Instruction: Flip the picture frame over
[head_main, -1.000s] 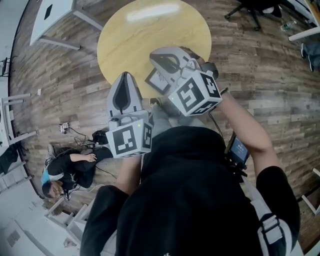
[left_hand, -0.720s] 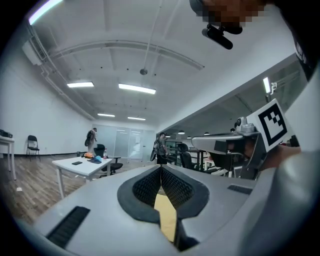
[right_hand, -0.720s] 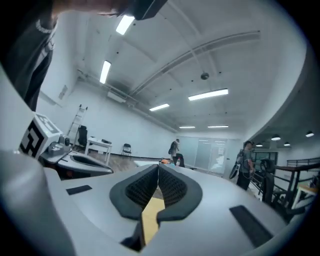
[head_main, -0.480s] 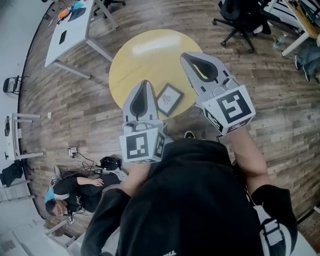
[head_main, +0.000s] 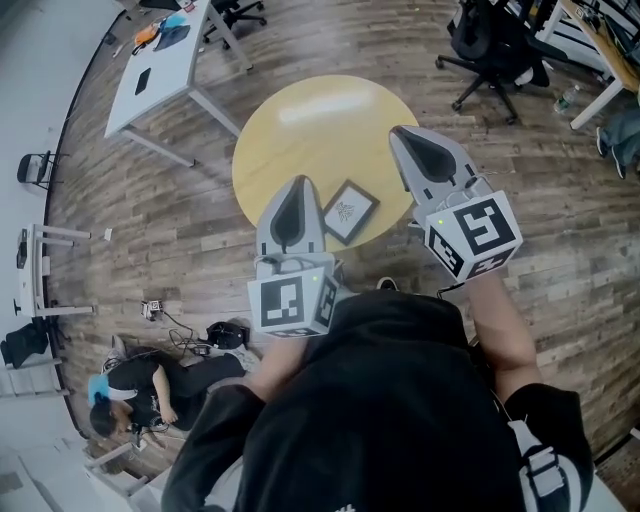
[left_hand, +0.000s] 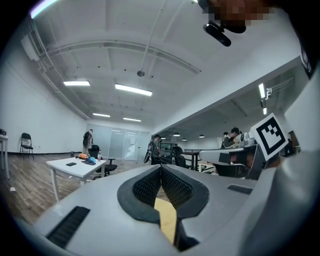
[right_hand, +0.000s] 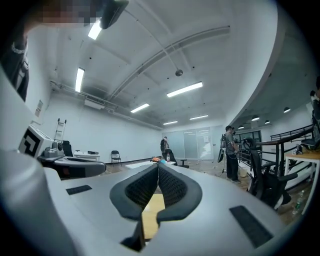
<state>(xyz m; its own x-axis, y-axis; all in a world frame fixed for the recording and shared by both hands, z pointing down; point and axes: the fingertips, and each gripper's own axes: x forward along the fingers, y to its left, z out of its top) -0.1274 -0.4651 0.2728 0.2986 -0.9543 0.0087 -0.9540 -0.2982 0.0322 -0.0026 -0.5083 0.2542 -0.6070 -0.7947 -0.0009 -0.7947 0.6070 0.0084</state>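
**Head view.** A round yellow worktop (head_main: 300, 140) stands on a plank floor (head_main: 150, 220). The picture frame (head_main: 349, 210) lies flat on it at about 6 o'clock, close to the edge. It has a dark rim and shows a pale face with a small mark. The left gripper (head_main: 297, 183) is held over the worktop's edge at 9 o'clock of the frame, just beside it in this view. The right gripper (head_main: 402, 134) is at 1 o'clock of the frame, with its marker cube trailing towards 4 o'clock. Neither gripper touches the frame. A white desk (head_main: 160, 60) stands at 10 o'clock of the worktop, an office chair (head_main: 490, 40) at 2 o'clock, and a person (head_main: 135, 395) sits on the floor at 7 o'clock.

**Left gripper view.** The left gripper (left_hand: 161, 169) points level into a large room. Its ribbed fingers (left_hand: 146, 189) are closed tip to tip with nothing between them. A strip of the yellow worktop (left_hand: 167, 220) shows through the gap below the tips.

**Right gripper view.** The right gripper (right_hand: 158, 168) also points level. Its fingers (right_hand: 142, 191) are pressed together and hold nothing. The worktop (right_hand: 152, 212) shows as a yellow sliver beneath them. The frame is not seen in either gripper view.
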